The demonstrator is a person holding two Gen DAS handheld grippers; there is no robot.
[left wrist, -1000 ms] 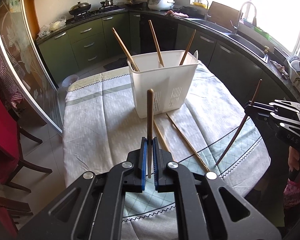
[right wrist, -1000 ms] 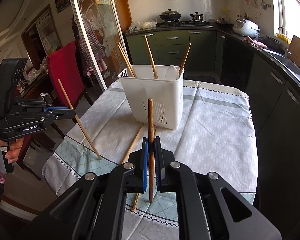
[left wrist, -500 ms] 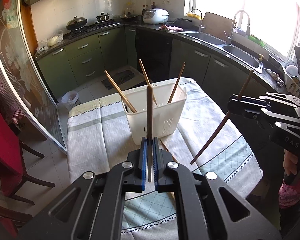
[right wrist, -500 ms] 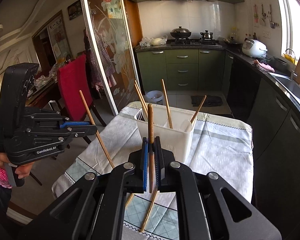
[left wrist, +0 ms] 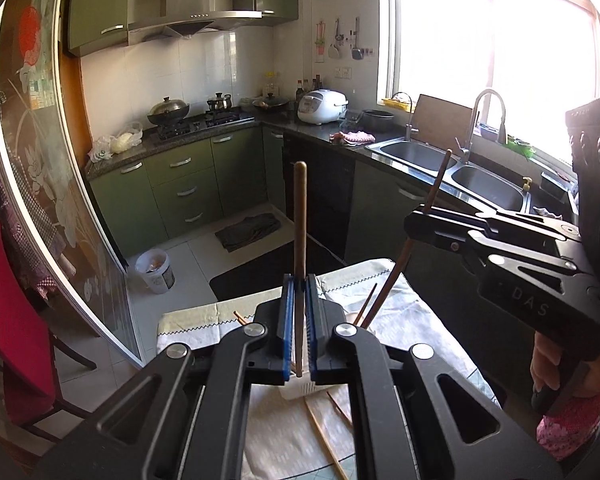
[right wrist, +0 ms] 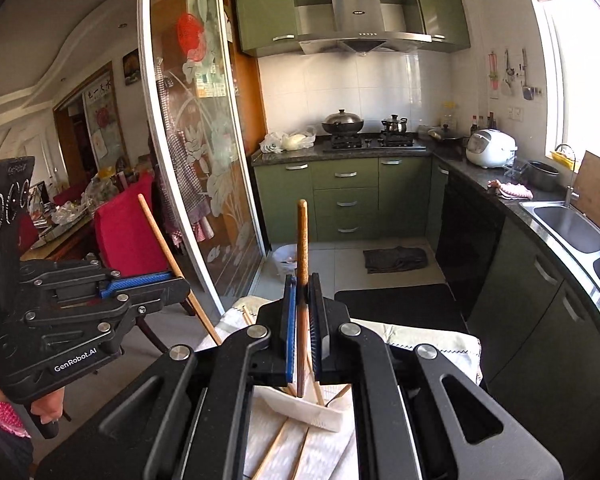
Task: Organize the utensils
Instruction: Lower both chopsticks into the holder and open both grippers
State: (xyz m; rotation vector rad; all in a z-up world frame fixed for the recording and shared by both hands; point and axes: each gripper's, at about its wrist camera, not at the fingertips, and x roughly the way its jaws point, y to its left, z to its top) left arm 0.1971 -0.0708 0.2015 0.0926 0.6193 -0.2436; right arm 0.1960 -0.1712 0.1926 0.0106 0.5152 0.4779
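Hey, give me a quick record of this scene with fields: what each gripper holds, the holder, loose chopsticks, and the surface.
left gripper: shut on a chopstick, standing upright
right gripper: shut on another chopstick, upright
holder: white basket on the table, below both grippers, chopsticks already inside
loose chopsticks: at least two lying on the cloth beside the basket
surface: table with pale tablecloth

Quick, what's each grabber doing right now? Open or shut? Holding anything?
Left gripper: shut on a chopstick.
Right gripper: shut on another chopstick.
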